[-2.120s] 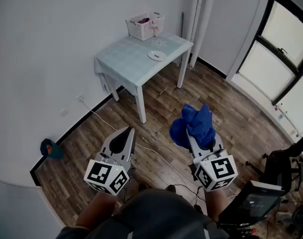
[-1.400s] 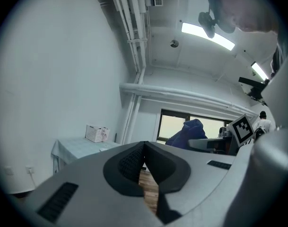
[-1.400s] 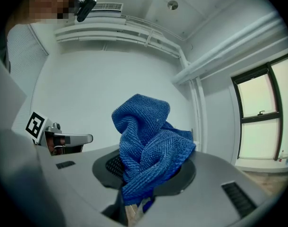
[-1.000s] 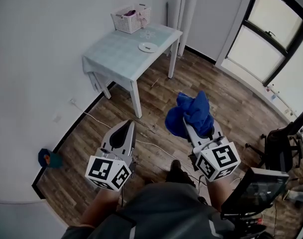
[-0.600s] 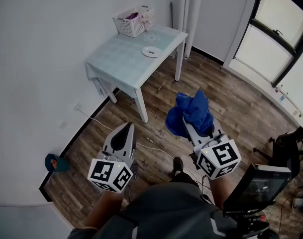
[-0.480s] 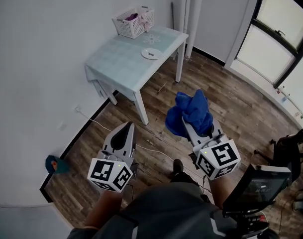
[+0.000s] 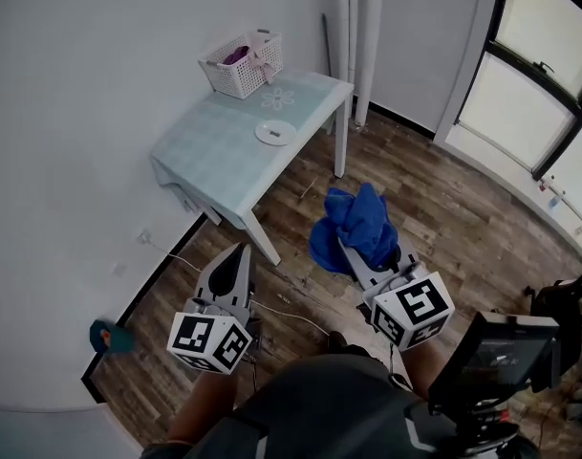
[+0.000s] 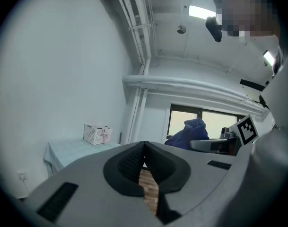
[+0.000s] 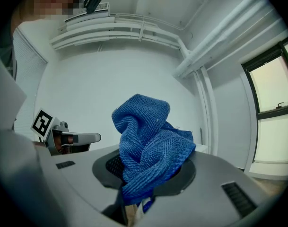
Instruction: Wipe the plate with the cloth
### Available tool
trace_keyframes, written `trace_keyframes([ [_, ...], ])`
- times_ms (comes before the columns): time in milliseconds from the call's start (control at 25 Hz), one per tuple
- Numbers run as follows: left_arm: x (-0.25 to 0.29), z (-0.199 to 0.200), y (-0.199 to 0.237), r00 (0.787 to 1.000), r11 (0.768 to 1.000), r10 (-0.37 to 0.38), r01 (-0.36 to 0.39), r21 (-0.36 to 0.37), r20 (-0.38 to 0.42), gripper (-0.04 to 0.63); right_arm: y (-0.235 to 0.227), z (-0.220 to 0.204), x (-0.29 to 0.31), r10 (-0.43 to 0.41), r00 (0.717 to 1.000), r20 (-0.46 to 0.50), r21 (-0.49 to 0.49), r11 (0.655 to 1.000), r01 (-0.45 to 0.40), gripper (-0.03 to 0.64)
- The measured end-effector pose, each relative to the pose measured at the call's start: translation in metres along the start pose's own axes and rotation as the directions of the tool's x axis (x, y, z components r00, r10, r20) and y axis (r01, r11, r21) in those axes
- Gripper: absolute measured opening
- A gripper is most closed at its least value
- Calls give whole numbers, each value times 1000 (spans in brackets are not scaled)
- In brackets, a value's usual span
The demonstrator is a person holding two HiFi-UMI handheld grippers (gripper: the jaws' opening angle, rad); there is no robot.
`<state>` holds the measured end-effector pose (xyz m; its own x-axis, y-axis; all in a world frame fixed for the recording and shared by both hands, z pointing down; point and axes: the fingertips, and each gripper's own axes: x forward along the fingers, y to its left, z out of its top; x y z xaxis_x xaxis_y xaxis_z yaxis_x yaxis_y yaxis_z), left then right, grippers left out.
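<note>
Gotta walk up to the white plate (image 7: 274, 132) on the table (image 7: 214, 156) first, right gripper (image 7: 354, 255) clamped firm on the bunched blue cloth (image 7: 359, 224), left gripper (image 7: 237, 259) pinched together empty, ready to steady the rim.

place: bare indoor room | wood-plank floor (image 7: 463, 218) | white walls (image 7: 80, 113) | small table (image 7: 214, 142) | large window (image 7: 549, 84)

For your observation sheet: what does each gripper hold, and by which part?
Right gripper pinches the blue cloth by its lower folds; left gripper holds nothing, jaws shut.
</note>
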<state>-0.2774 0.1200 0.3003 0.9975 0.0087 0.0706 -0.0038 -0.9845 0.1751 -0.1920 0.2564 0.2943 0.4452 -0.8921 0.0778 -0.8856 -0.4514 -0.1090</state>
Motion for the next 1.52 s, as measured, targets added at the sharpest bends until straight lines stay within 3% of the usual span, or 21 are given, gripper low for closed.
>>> trace_keyframes([
  [280,58,1,-8,999,999,36,-36,-3,2,9,-51,7,25,69,998,5,0,998,-69,129],
  [600,97,-4,6,998,998,58,-58,14,-37,9,-87,1,61,75,997,-2,37,997,-75,129],
  [1000,172,3,69,1000,1000,15,-15,-15,-20,9,-112,10,150,63,998,-23,10,998,-63,129],
  [1520,249,40,176,1000,999,19,-19,-43,6,9,-132,41,290,76,997,-27,-21,997,-77,129],
])
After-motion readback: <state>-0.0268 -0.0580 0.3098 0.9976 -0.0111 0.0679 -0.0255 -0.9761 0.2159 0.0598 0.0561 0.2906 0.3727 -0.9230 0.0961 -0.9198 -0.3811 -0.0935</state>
